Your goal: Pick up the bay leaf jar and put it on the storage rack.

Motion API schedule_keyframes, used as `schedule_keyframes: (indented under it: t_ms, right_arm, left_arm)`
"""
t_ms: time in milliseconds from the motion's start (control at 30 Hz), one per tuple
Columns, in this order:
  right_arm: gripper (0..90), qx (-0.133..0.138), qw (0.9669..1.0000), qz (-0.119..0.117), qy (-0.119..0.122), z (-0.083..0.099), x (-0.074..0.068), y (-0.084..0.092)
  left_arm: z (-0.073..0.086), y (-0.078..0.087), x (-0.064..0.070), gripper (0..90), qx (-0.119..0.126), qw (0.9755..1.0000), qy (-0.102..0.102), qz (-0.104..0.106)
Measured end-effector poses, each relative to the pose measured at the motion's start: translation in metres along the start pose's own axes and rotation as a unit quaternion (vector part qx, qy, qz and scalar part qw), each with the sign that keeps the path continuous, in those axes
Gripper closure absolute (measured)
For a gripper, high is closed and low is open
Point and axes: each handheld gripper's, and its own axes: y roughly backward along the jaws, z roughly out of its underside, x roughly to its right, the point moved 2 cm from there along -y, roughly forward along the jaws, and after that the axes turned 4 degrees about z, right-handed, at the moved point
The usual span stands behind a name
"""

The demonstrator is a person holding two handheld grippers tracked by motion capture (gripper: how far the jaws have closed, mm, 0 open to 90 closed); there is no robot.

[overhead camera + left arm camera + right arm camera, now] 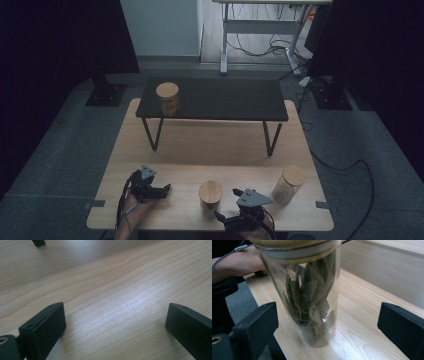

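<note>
My right gripper (325, 322) stands with jaws spread wide around the jar of leaves (309, 297), lined up to grab it, while my left gripper (113, 322), also wide open, waits over bare table (120, 290).

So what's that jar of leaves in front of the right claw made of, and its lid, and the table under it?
The tall clear jar of dried leaves looks like glass: see-through, glossy, with a thick base. Its pale round lid seems wooden or bamboo, matt, with a light seal ring beneath. The light table shows wood grain, perhaps laminate, with a soft sheen.
</note>
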Motion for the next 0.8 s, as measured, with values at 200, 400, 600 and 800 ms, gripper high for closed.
schedule_keyframes:
  t_ms: [200,400,600,800]
  right_arm:
    - [3.0,-0.001,1.0,-0.004,0.002,-0.001,-0.001,-0.007]
    - [3.2,-0.006,0.9999,-0.009,0.005,-0.001,-0.002,-0.013]
    - [3.6,-0.009,0.9999,-0.013,0.005,-0.002,-0.003,-0.019]
    - [4.3,-0.01,0.9998,-0.018,0.005,-0.002,-0.005,-0.025]
  left_arm:
    - [0.0,0.0,0.0,2.8,0.0,1.0,0.0,0.0]
    - [0.0,0.0,0.0,2.8,0.0,1.0,0.0,0.0]
    - [0.0,0.0,0.0,2.8,0.0,1.0,0.0,0.0]
    - [0.0,0.0,0.0,2.8,0.0,1.0,-0.001,0.0]
